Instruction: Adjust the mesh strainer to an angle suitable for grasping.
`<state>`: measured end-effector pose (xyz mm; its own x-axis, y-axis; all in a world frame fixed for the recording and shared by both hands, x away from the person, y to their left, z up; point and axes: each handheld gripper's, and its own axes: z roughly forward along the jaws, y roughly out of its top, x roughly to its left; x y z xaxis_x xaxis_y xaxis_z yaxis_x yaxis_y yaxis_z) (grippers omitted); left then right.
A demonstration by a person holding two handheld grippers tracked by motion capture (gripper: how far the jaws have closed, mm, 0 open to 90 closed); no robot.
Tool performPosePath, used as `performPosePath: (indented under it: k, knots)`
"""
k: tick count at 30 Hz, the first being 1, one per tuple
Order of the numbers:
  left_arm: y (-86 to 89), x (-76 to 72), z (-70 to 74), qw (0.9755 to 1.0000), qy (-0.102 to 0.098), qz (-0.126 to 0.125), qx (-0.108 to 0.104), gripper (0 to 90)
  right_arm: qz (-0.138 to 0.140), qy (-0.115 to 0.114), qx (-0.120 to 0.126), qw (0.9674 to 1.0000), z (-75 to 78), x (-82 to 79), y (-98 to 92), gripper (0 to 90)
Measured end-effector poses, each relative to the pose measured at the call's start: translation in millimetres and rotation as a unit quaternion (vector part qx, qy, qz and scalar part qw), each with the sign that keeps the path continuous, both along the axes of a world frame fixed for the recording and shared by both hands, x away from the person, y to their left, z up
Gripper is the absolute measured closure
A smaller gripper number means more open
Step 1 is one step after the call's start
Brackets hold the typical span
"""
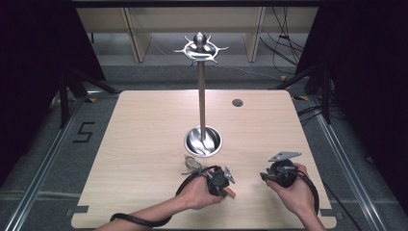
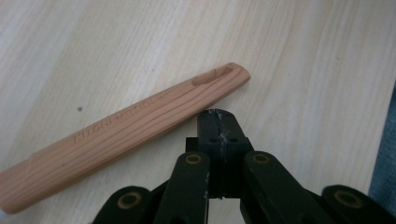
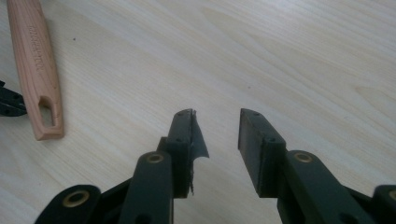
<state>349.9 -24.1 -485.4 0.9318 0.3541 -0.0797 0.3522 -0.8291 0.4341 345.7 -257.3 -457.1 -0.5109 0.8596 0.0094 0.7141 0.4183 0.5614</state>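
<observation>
A utensil with a light wooden handle (image 2: 121, 135) lies flat on the table; the handle has a slot near its end and lettering along it. In the high view its metal head (image 1: 191, 163) lies just in front of the stand's base, and the handle end (image 1: 230, 193) pokes out beside the left hand. My left gripper (image 2: 217, 116) is shut with nothing between its jaws, its tips right beside the handle near the slotted end. My right gripper (image 3: 215, 128) stands open and empty over bare wood, to the right of the handle (image 3: 37, 70). In the high view the left gripper (image 1: 221, 184) and right gripper (image 1: 265, 176) sit near the front edge.
A tall metal stand (image 1: 201, 96) with curved hooks at its top (image 1: 200, 48) rises from a round bowl-like base (image 1: 203, 141) at the table's middle. A small dark round cap (image 1: 237, 102) sits in the tabletop at the back right. Cables trail from both grippers.
</observation>
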Motion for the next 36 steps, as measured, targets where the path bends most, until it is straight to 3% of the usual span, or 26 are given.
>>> performPosePath:
  k: [7, 14, 17, 18, 22, 23, 29, 31, 33, 36]
  knots:
    - [-14.3, 9.1, -1.3, 0.9999, -0.002, 0.006, -0.01, 89.0, 0.0, -0.009, -0.001, 1.0, 0.2, 0.7, -3.9, 66.5]
    - [-22.4, 15.0, -1.2, 0.9999, -0.002, 0.01, -0.011, 89.0, -0.017, 0.0, 0.01, 0.9998, 0.3, -0.8, -5.4, 66.5]
    - [-23.8, 15.2, -1.0, 0.9998, -0.003, 0.012, -0.015, 88.9, -0.023, -0.001, 0.014, 0.9996, 0.2, -0.7, -6.7, 66.4]
    - [-23.8, 14.3, -0.3, 0.9997, -0.004, 0.013, -0.018, 88.5, -0.011, -0.012, 0.004, 0.9999, -0.7, 0.8, -9.2, 66.4]
    - [-19.5, 9.5, 10.1, 0.9997, -0.004, 0.003, -0.023, 85.5, -0.025, -0.002, 0.013, 0.9996, 0.3, 0.2, -9.5, 66.1]
    - [-17.3, 8.6, 12.5, 0.9996, -0.01, 0.0, -0.028, 84.3, -0.016, -0.007, 0.01, 0.9998, -0.1, 1.6, -11.1, 65.9]
    - [1.0, 15.0, 33.4, 0.9983, -0.044, -0.017, -0.033, 71.0, -0.025, 0.001, 0.013, 0.9996, 0.1, 2.6, -9.7, 65.2]
    - [8.1, 21.1, 38.3, 0.9982, -0.05, -0.015, -0.029, 63.7, -0.022, -0.001, 0.012, 0.9997, -0.3, 3.6, -9.6, 65.0]
    - [15.0, 28.8, 42.1, 0.9971, -0.068, -0.017, -0.03, 57.1, -0.026, 0.002, 0.015, 0.9995, -0.6, 3.9, -8.7, 64.7]
    - [22.9, 40.6, 45.8, 0.9962, -0.08, -0.03, -0.013, 48.9, -0.021, 0.0, 0.015, 0.9997, -1.1, 6.1, -9.0, 64.4]
